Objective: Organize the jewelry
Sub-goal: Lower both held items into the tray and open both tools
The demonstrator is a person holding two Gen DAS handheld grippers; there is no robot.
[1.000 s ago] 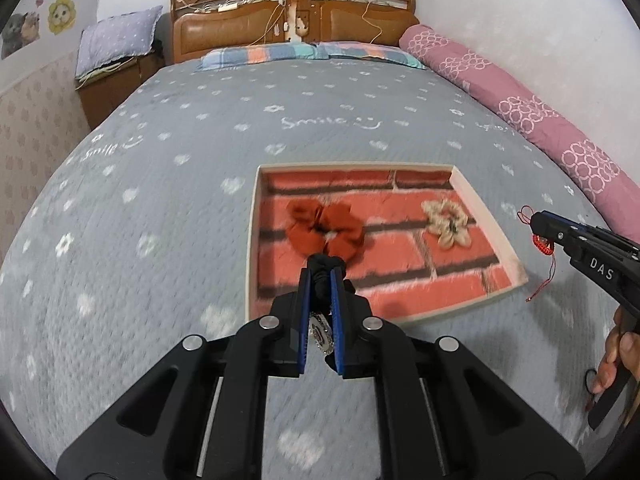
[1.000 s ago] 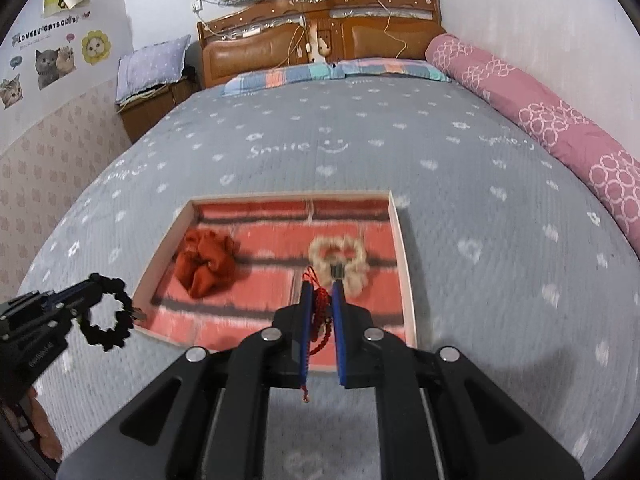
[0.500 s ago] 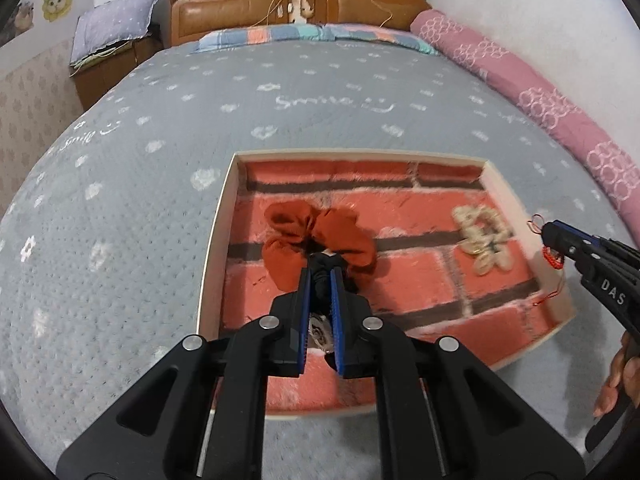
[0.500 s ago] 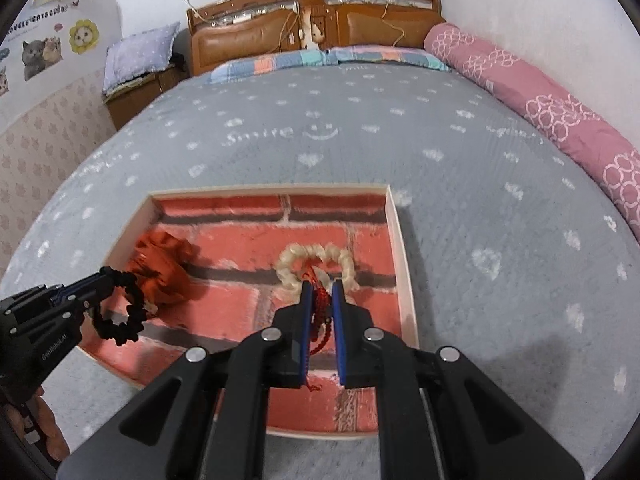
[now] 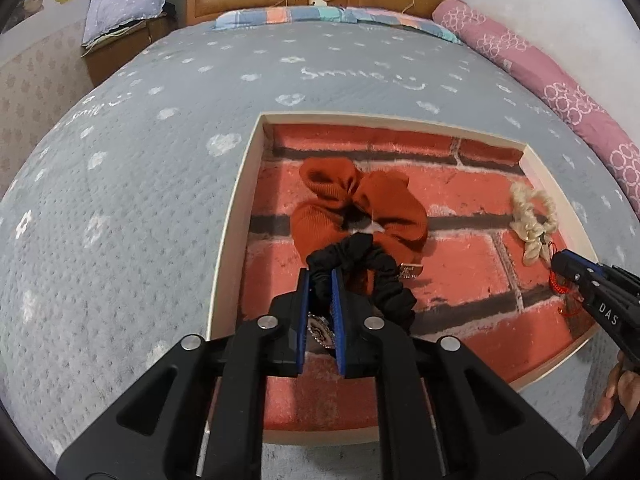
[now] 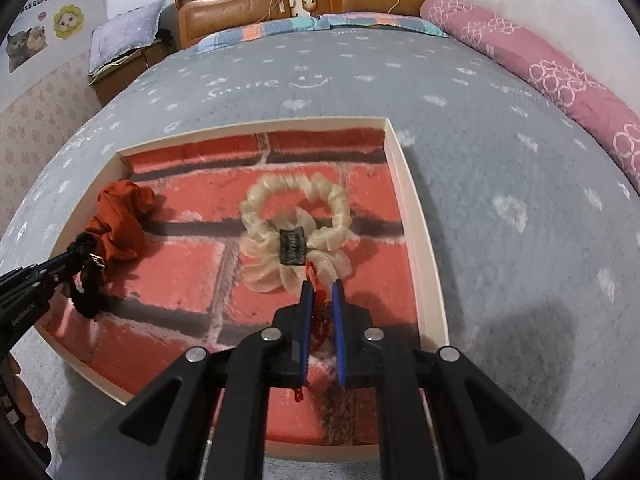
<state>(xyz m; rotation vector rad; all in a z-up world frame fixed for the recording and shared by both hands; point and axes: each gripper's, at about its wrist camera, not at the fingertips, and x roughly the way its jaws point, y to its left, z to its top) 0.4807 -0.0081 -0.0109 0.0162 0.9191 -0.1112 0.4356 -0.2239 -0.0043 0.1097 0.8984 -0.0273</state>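
1. Left tool (image 5: 319, 276) is clamped on a black scrunchie (image 5: 362, 264), its jaws starting to part; the scrunchie lies against the rust scrunchie (image 5: 356, 204) inside the tray (image 5: 236, 216).
2. Right tool (image 6: 320, 286) pinches a red beaded bracelet (image 6: 320, 312) just beside the cream scrunchie (image 6: 296, 224).
3. Open tray floor lies between the two tools; the tray's right wall stands near the right tool.
4. Both tools were above the bed (image 5: 120, 200) a second ago; now they are low inside the tray.
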